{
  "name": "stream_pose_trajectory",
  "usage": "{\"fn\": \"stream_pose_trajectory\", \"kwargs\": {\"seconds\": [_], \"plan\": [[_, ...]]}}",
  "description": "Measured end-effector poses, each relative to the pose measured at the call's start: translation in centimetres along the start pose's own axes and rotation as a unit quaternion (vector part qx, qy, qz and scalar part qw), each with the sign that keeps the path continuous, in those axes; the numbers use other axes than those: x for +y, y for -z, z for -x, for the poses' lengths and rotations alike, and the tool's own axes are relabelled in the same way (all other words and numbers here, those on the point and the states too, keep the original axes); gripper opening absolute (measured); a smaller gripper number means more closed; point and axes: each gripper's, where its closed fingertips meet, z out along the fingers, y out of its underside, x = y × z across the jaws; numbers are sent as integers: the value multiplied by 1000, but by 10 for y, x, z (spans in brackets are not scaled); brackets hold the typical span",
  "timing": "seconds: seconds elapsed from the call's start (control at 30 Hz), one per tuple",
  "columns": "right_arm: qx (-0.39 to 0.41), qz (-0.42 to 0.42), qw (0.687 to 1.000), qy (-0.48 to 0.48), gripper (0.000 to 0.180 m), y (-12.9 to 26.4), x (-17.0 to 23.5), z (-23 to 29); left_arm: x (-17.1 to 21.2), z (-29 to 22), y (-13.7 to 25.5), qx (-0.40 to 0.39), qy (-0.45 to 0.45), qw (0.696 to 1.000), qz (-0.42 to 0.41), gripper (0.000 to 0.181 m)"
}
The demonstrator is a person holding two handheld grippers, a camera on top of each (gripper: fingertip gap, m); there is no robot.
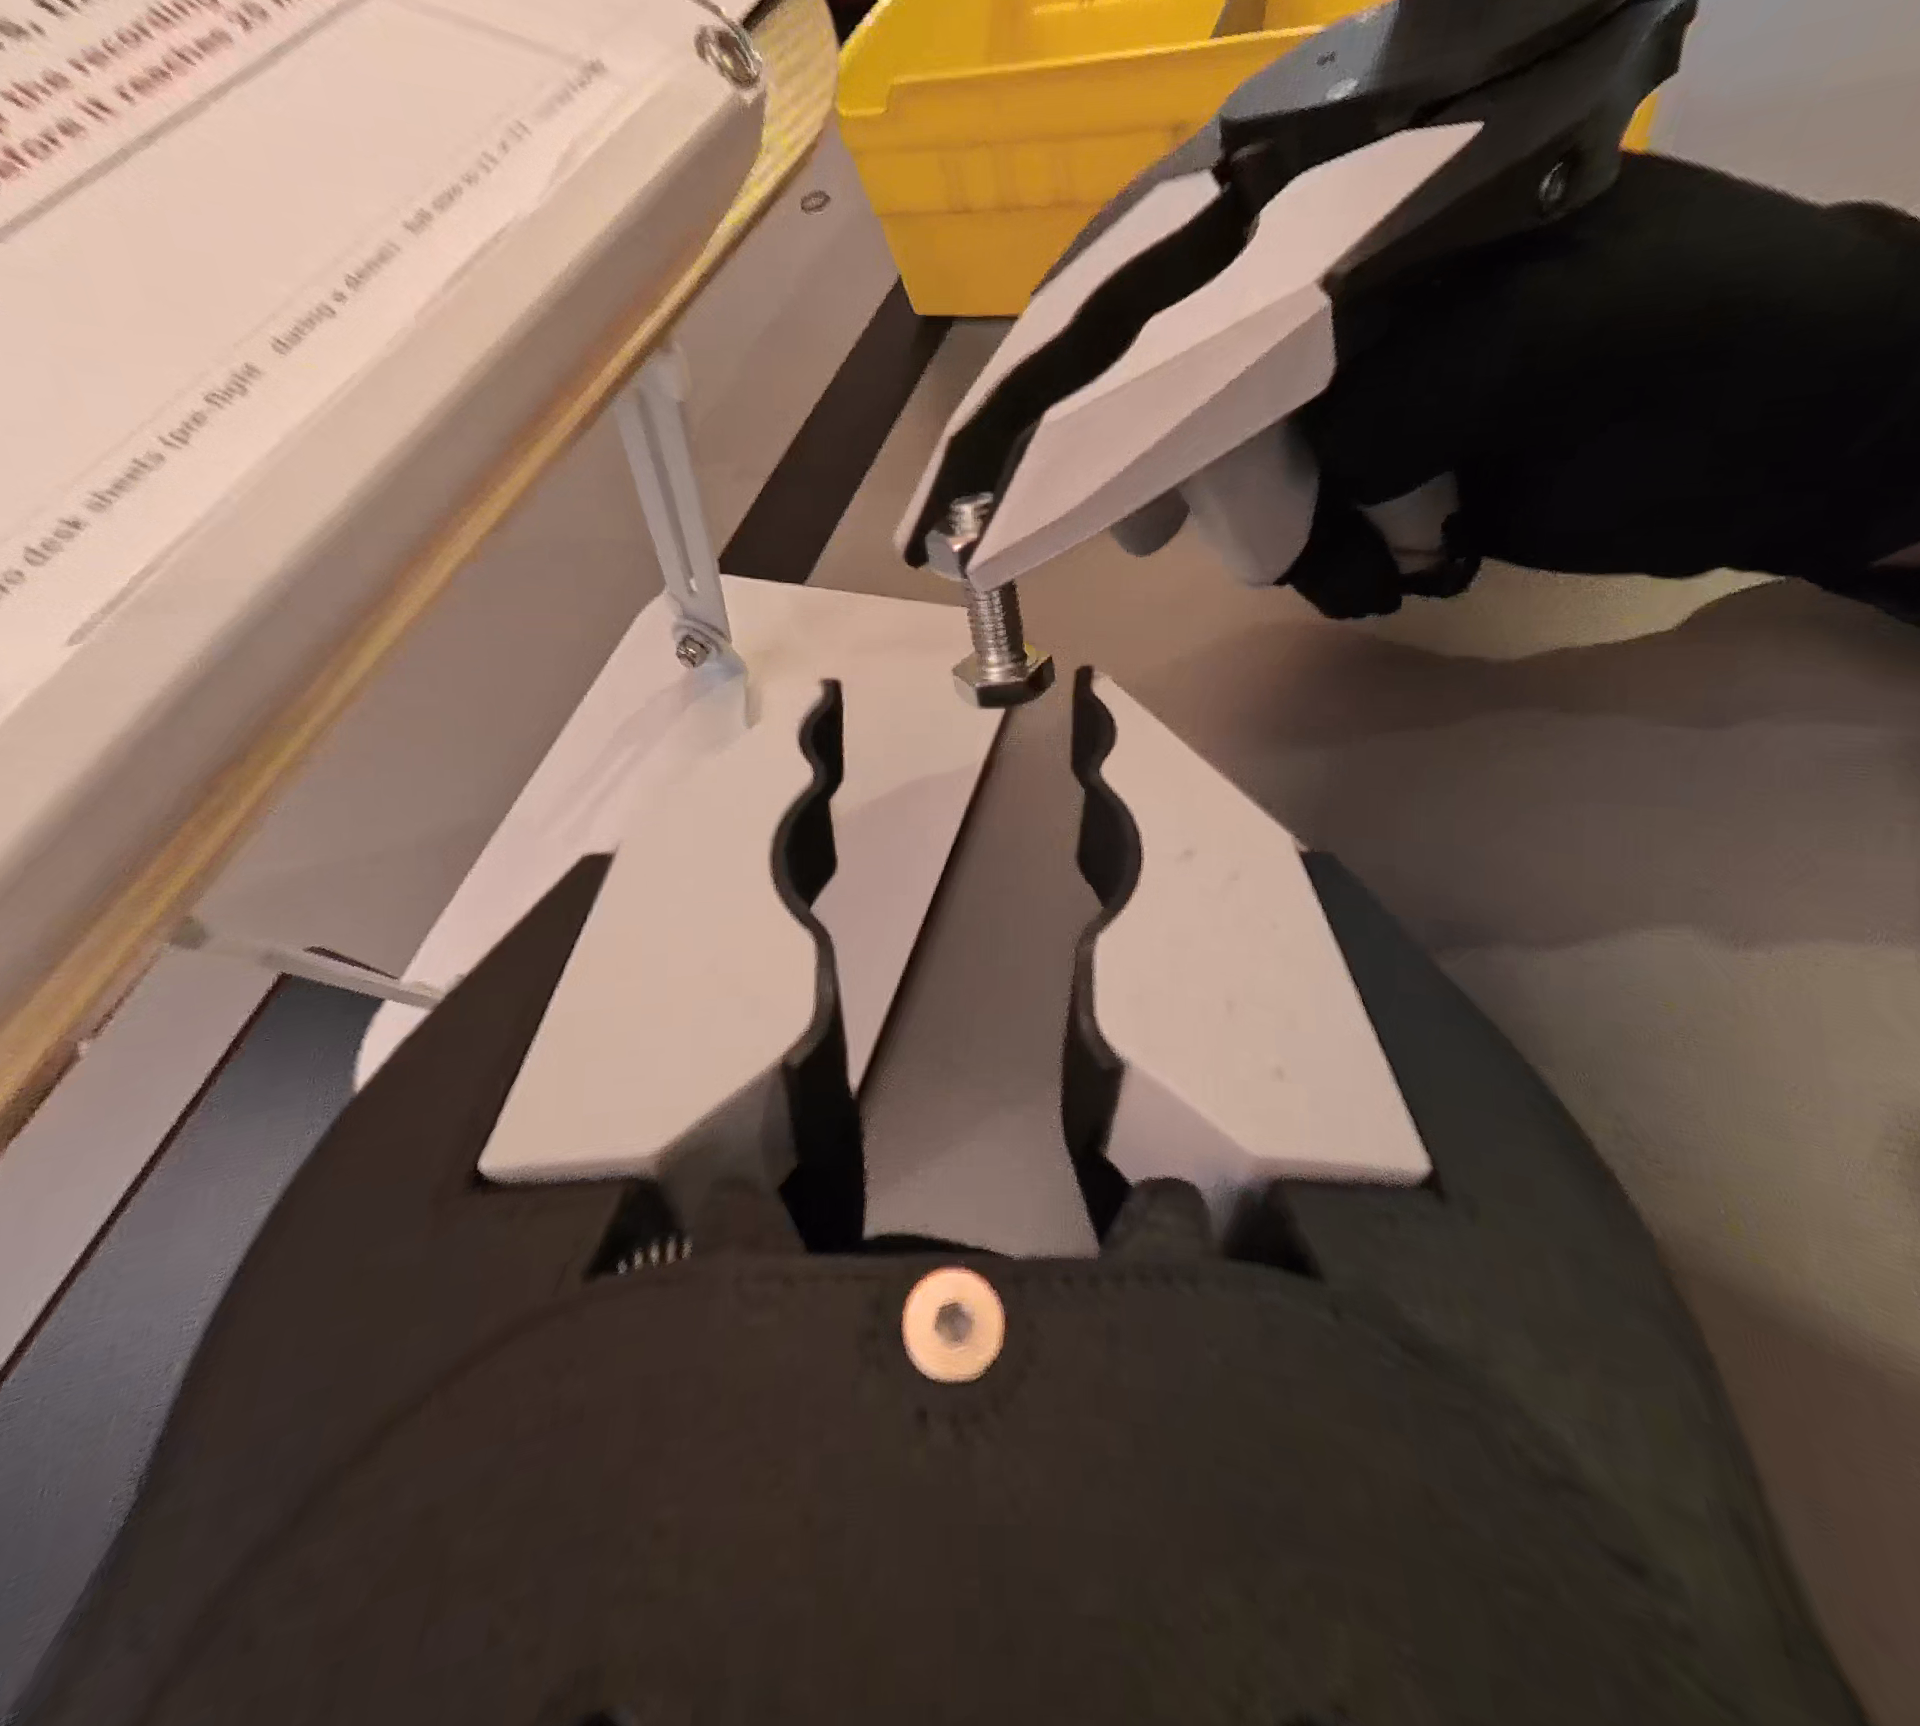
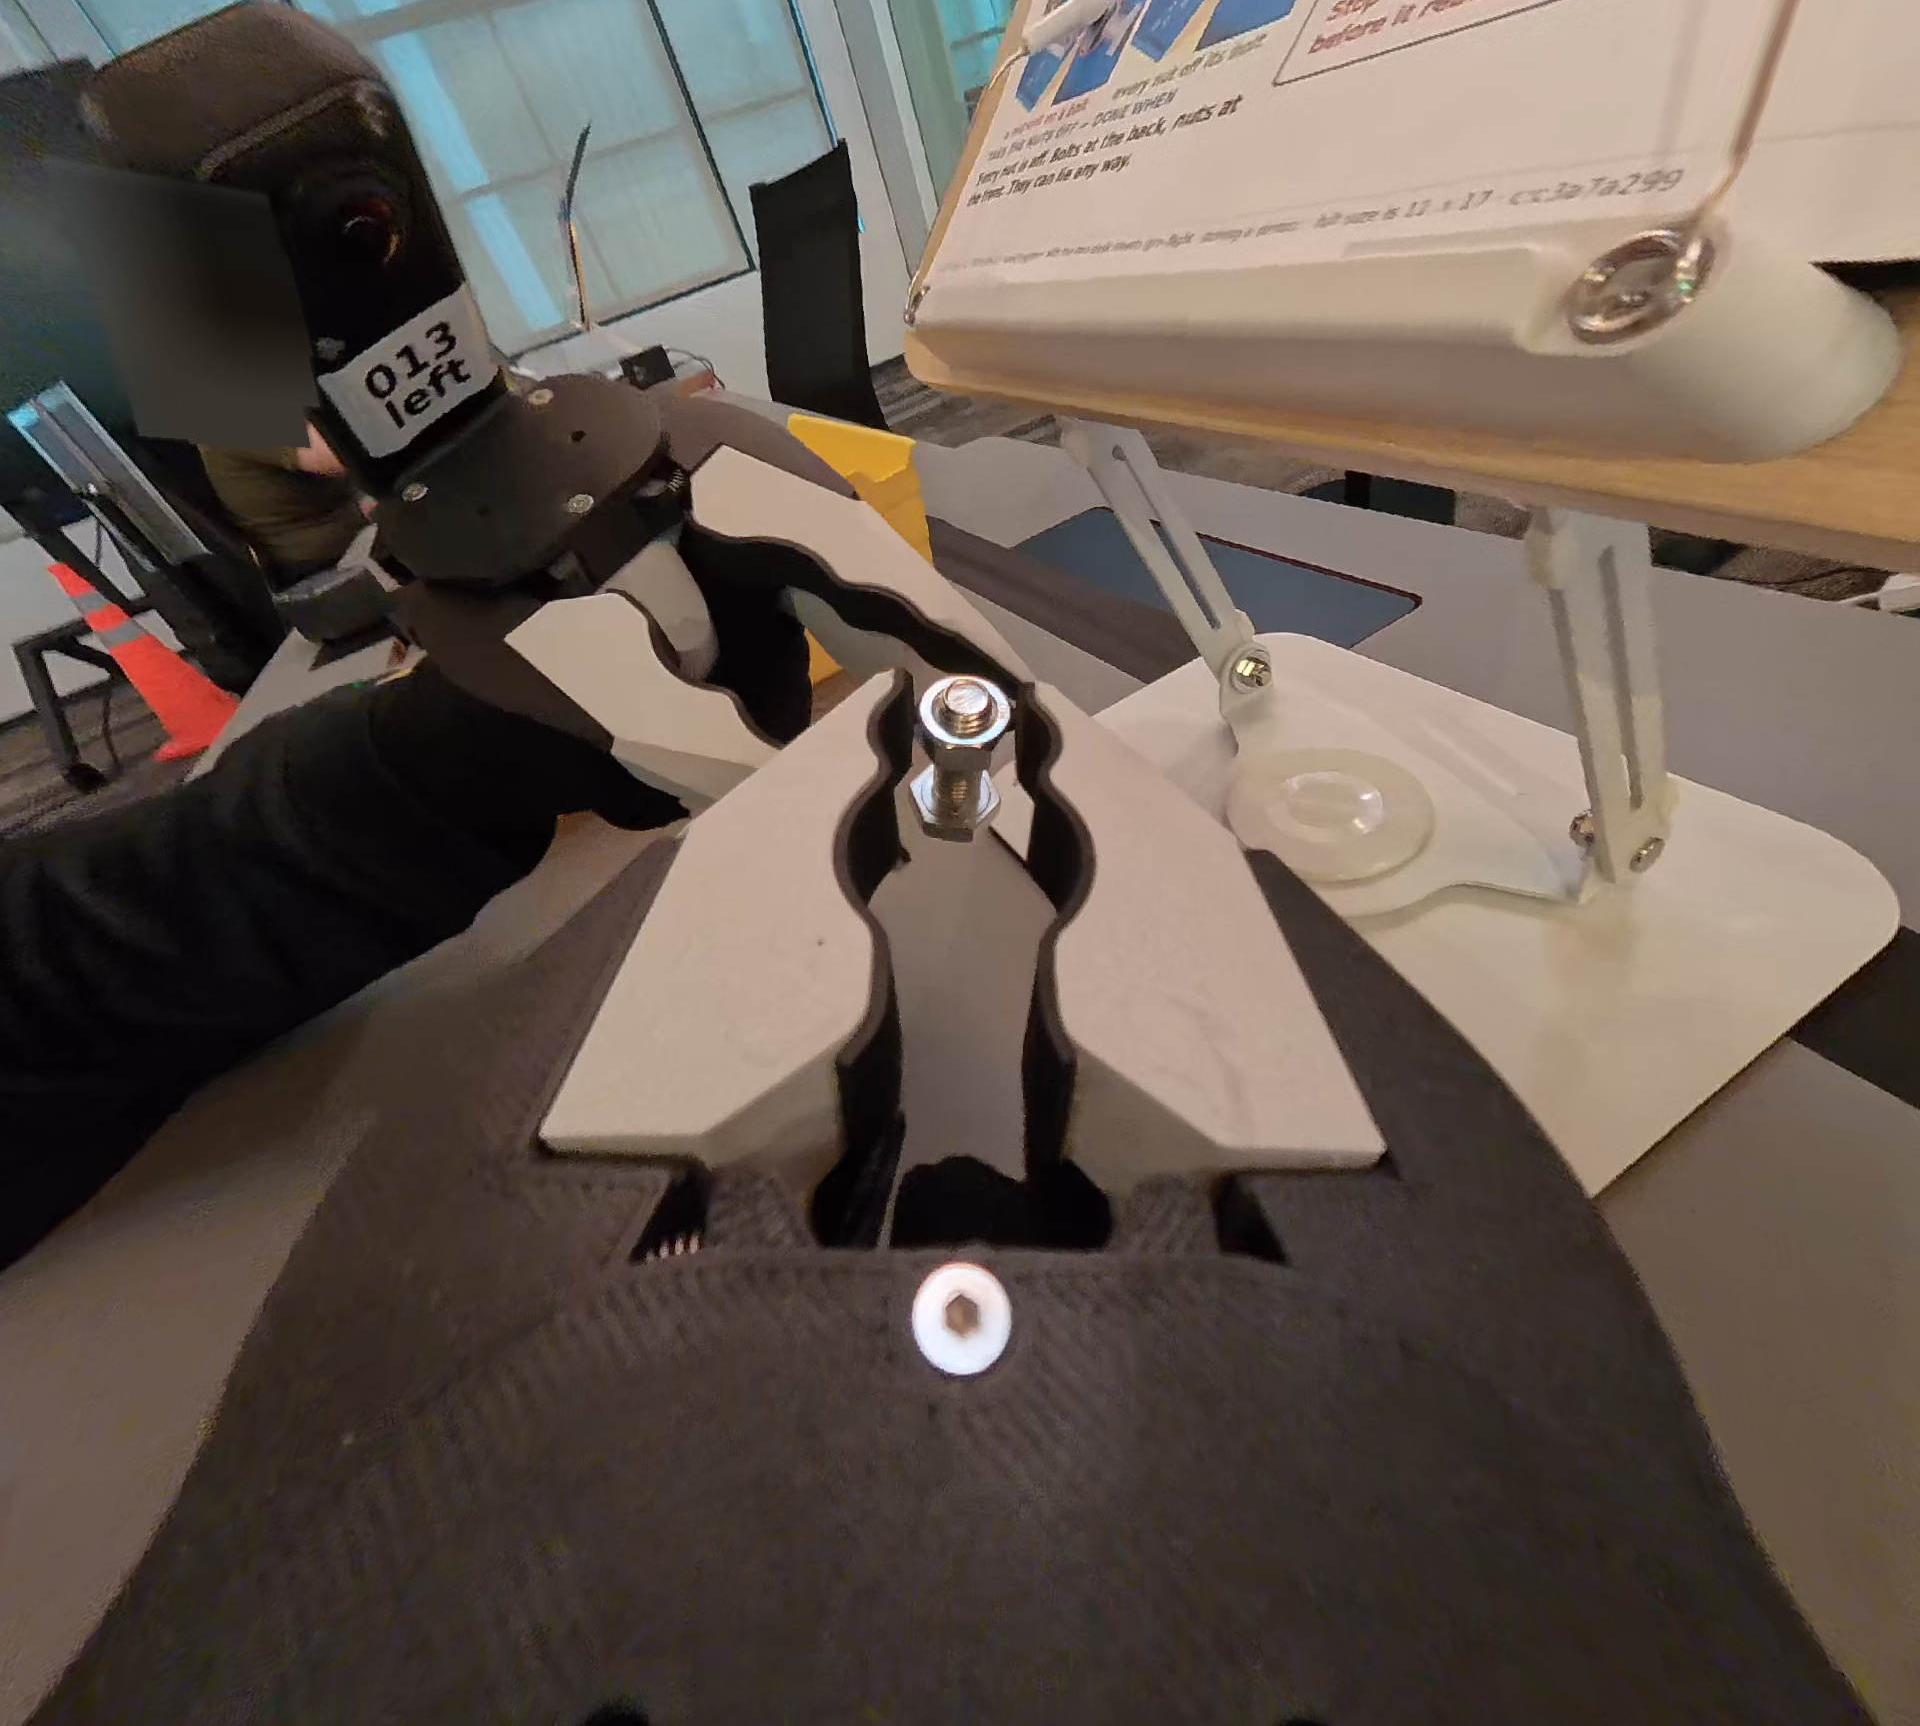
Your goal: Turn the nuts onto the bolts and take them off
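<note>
A steel bolt (image 1: pixel 989 627) stands upright, head down, at the edge of the white stand base. A steel nut (image 1: pixel 951 546) sits near the top of its thread. My right gripper (image 1: pixel 951 559) comes down from the upper right and is shut on the nut. In the right wrist view the nut (image 2: pixel 935 726) sits between the right gripper's (image 2: pixel 961 700) closed tips, with the bolt head (image 2: pixel 954 809) below it. My left gripper (image 1: pixel 961 684) is open. Its tips stand on either side of the bolt head without touching it. Its fingers (image 2: pixel 582 648) show spread apart.
A yellow bin (image 1: pixel 1039 118) stands behind the bolt. A tilted document stand with an instruction sheet (image 1: pixel 312 222) overhangs the left; its white base plate (image 2: pixel 1558 949) lies on the grey table. Black-gloved hands (image 1: pixel 1610 429) hold the grippers. An orange cone (image 2: pixel 156 668) stands far off. Only a small space, under 4 cm, lies between the two pairs of fingers.
</note>
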Motion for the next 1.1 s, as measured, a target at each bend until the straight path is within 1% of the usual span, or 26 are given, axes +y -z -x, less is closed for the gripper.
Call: {"fn": "stream_pose_trajectory", "kwargs": {"seconds": [0.03, 0.1, 0.17, 0.33, 0.5, 0.77, 1.0, 1.1], "plan": [[0, 4, 1000, 7, 17, 0, 0, 1, 3, -2, -2, 7, 4, 1000, 8, 45], [-4, 9, 1000, 21, 17, -1, 0, 5, 11, -7, -8, 22, 10, 999, 26, 47], [-6, 19, 999, 41, 17, -1, 1, 8, 13, -14, -12, 38, 15, 999, 27, 46], [-8, 31, 998, 59, 17, -1, 4, 9, 6, -22, -14, 85, 66, 994, -27, 36], [-9, 28, 998, 59, 17, 2, 3, 7, -2, -17, -8, 98, 101, 987, -77, 30], [-12, 28, 998, 56, 17, 0, 4, 8, 0, -21, -12, 108, 104, 985, -88, 18], [-10, 23, 998, 49, 17, 1, 3, 7, 0, -18, -12, 103, 108, 984, -95, 18], [2, 18, 999, 47, 17, 2, 1, 4, -1, -12, -12, 88, 115, 984, -100, 27]]}}
